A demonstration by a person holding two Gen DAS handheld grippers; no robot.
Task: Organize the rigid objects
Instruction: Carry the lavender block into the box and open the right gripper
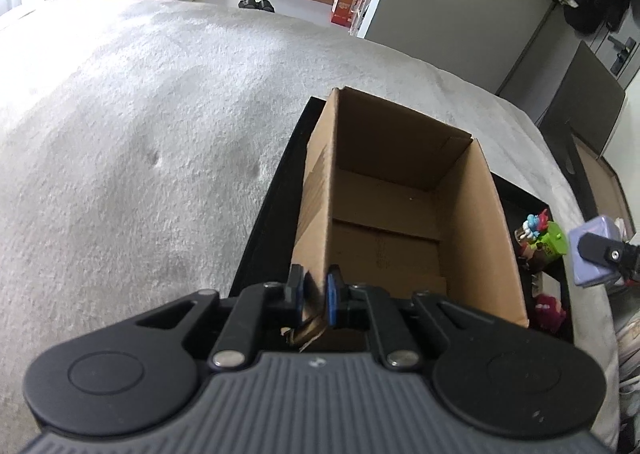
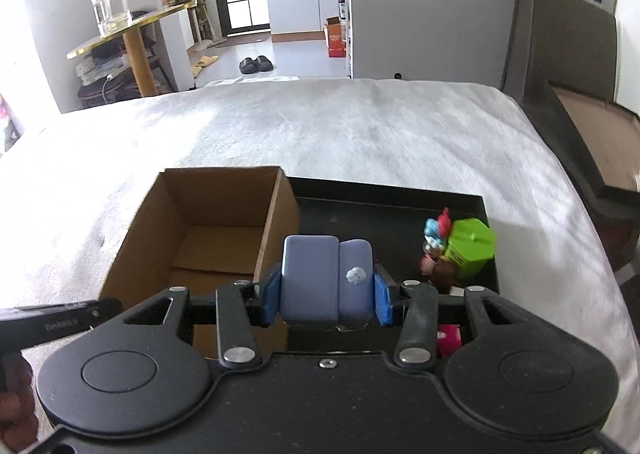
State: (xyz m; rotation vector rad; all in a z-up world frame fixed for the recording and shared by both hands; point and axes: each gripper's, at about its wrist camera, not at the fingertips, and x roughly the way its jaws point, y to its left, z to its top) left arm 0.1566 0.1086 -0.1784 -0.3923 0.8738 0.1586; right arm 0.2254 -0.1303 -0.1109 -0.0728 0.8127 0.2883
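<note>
Two claws are both clamped: your left claw (image 1: 316, 296) pinches the near wall of the empty cardboard box (image 1: 384, 222), which sits in the black tray (image 2: 384, 210) on the bed, while your right claw (image 2: 326, 296) grips a lavender case (image 2: 326, 286) above the tray, just right of the box

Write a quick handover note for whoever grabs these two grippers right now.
Left gripper: shut on the near wall of the cardboard box, steadying it.
Right gripper: shut on the lavender case, held above the black tray.
Box stands in the tray's left part and looks empty.
Left in the tray: green box, small figurine, pink item.
Next, probably: put the case in the box, then the rest.
</note>
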